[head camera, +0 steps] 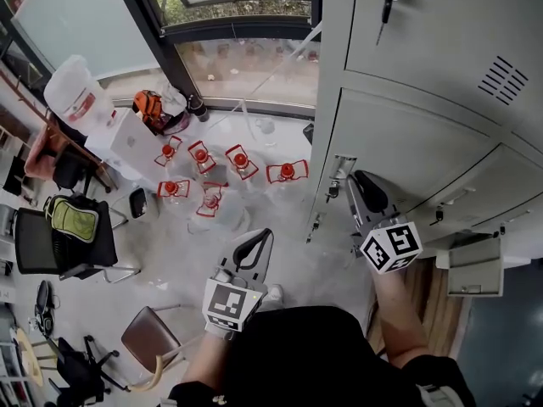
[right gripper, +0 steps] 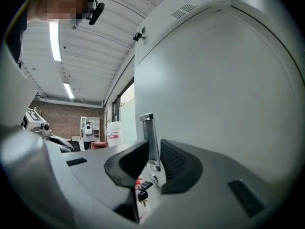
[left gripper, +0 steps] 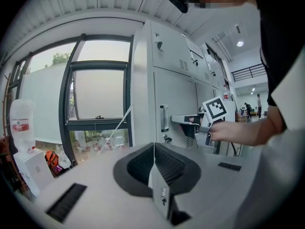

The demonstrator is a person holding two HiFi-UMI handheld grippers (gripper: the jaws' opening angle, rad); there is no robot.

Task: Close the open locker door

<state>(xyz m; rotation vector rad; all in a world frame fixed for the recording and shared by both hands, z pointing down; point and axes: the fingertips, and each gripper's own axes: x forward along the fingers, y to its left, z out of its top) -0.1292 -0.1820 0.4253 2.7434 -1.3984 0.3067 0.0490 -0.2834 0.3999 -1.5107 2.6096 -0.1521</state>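
Right gripper [right gripper: 153, 149] spread, jaws straddling the handle [right gripper: 148, 128] on the locker door [head camera: 407, 142], centre-right of head view. Risk: a skewed pinch slips off, leaving the door ajar. Left gripper [left gripper: 153, 151] clenched, empty.

A strip of bare floor [head camera: 293, 227] is left open between the left tool [head camera: 254, 246] and the lockers [head camera: 424, 134], and the space before the locker fronts there is not blocked. The gap of the right tool [head camera: 358, 183] is taken up by the chrome handle [right gripper: 148, 137]. In the right gripper view the locker door [right gripper: 214, 104] lies close on the right, so little room is left on that side. Just under the handle a key [right gripper: 143, 189] hangs out. Farther left the floor is crowded by bottles [head camera: 241, 160] with red caps. Passage is narrowed further by a white box [head camera: 127, 142], a brown chair [head camera: 151, 336] and a black chair [head camera: 51, 253] with a backpack [head camera: 72, 217]. The far side is closed by the window frame [head camera: 144, 24].
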